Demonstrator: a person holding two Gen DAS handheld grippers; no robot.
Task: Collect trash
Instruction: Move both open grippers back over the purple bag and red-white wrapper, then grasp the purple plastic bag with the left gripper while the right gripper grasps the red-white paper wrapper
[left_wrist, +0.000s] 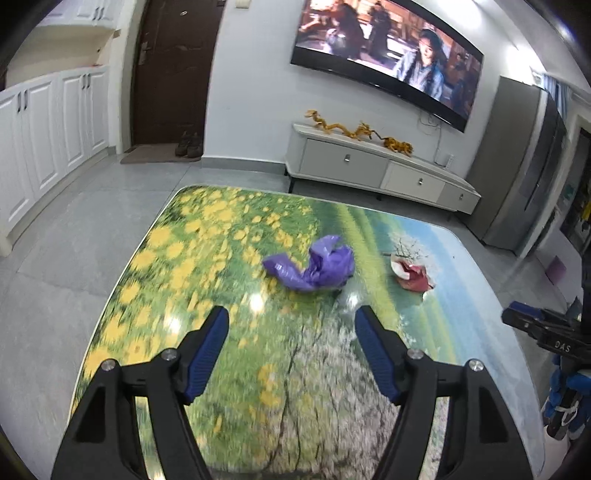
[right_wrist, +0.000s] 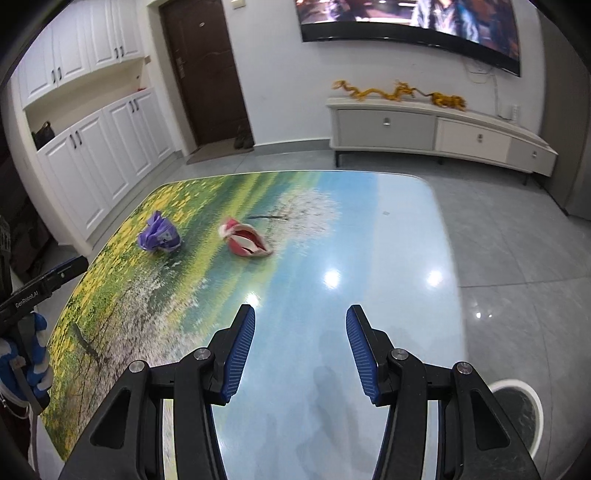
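A crumpled purple plastic bag lies on the flower-print table, with a red and white wrapper to its right. A small clear scrap lies just in front of the bag. My left gripper is open and empty, above the table just short of the bag. My right gripper is open and empty over the blue part of the table. In the right wrist view the purple bag and the wrapper lie far ahead to the left.
A round bin with a dark liner stands on the floor by the table's right edge. A TV cabinet and a wall TV are beyond the table. White cupboards line the left wall.
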